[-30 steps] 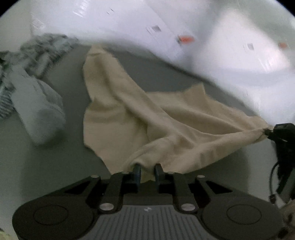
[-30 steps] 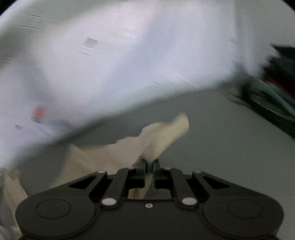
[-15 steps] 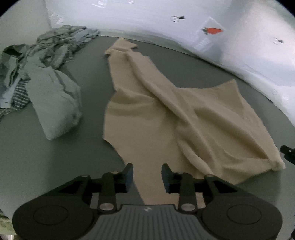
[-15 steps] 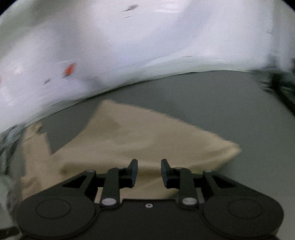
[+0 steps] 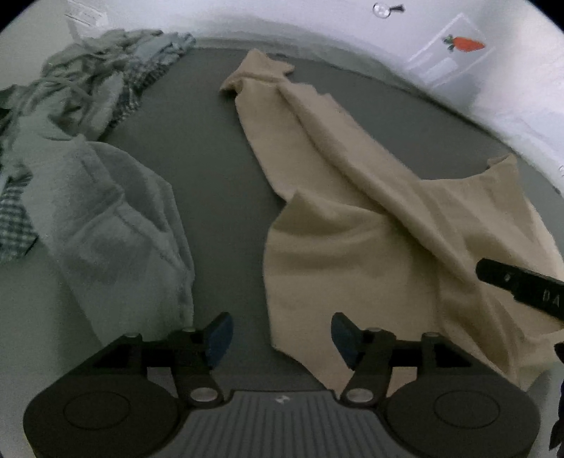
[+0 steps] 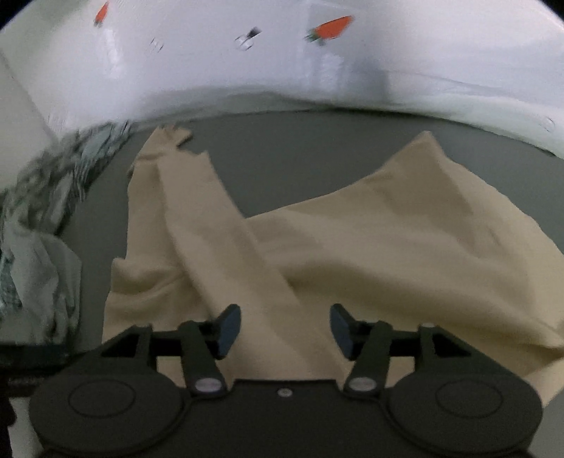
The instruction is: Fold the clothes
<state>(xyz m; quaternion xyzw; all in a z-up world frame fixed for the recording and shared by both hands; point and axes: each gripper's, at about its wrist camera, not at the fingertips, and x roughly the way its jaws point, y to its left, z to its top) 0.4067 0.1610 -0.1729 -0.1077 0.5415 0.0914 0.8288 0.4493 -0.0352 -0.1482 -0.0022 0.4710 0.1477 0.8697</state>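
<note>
Lying spread on the dark grey surface [image 5: 218, 183], the beige garment [image 5: 370, 239] is loose and wrinkled, with one long narrow part reaching away toward the white wall [image 5: 317, 31] and a wider part nearer to the cameras. A thick fold runs diagonally across it.

The left gripper [image 5: 280, 334] hangs over the near edge of the beige garment. Its fingers [image 5: 220, 334] have just been opening and now stand well apart, with nothing pressed between them; the left finger is over the bare surface and the right one is over the cloth edge. The right gripper [image 6: 284, 329] is above the wide part of the same garment. Its fingers [image 6: 229, 329] have also just been opening and stand wide, holding nothing; cloth lies under the gap but the blue pads do not press on it.

Left of the beige garment lies a pale grey-green cloth [image 5: 116, 225], crumpled, with a strip of bare surface between them. Behind that cloth, toward the wall, there is a pile of mixed clothes [image 5: 88, 84], some with a check pattern. On the wall behind the garment a carrot sticker [image 5: 465, 43] shows. A black part of the other gripper comes in at the right edge of the left wrist view, over the garment.
</note>
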